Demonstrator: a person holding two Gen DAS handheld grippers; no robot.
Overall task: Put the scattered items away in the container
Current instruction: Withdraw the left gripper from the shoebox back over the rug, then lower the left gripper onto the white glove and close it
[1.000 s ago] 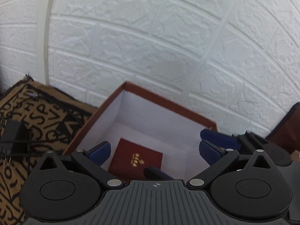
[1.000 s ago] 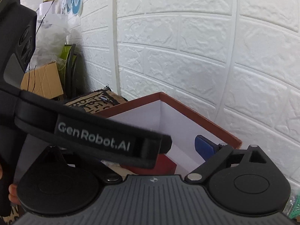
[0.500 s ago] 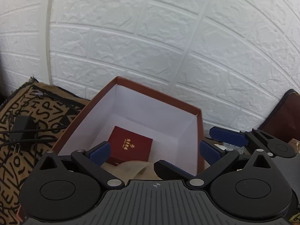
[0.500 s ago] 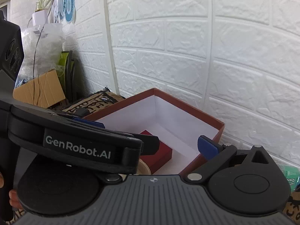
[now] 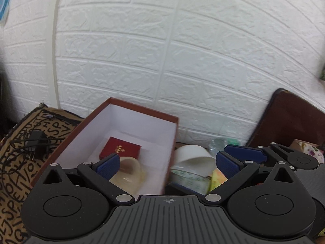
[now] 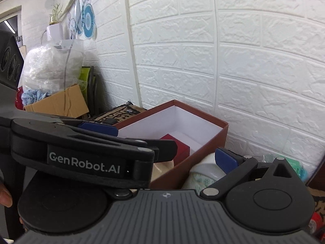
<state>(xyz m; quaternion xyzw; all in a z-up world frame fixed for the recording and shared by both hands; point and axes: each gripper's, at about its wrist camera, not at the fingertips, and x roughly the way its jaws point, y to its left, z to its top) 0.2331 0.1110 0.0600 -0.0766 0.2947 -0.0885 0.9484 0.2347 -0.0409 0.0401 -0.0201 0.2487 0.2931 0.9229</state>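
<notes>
A red-brown box with white inside (image 5: 142, 109) (image 6: 203, 118) stands against the white brick wall. In it lie a small dark red case (image 5: 119, 150) (image 6: 178, 146) and a beige tape roll (image 5: 130, 172). My left gripper (image 5: 166, 162) is open and empty, above the box's right wall. Right of the box lie a white cup (image 5: 193, 154) (image 6: 205, 166), a patterned roll (image 5: 189, 181) and a yellow item (image 5: 218, 178). My right gripper (image 6: 170, 158) is open and empty; the left gripper body (image 6: 81, 152) hides its left finger.
A black charger with cable (image 5: 36, 142) lies on the letter-patterned cloth (image 5: 12, 172) at left. A dark brown case (image 5: 292, 122) leans at right. In the right wrist view, a cardboard box (image 6: 59, 101) and wrapped bundle (image 6: 50, 65) stand far left.
Both grippers have pulled back and shifted right from over the box. The tape roll and the items right of the box have come into view. Both stay open.
</notes>
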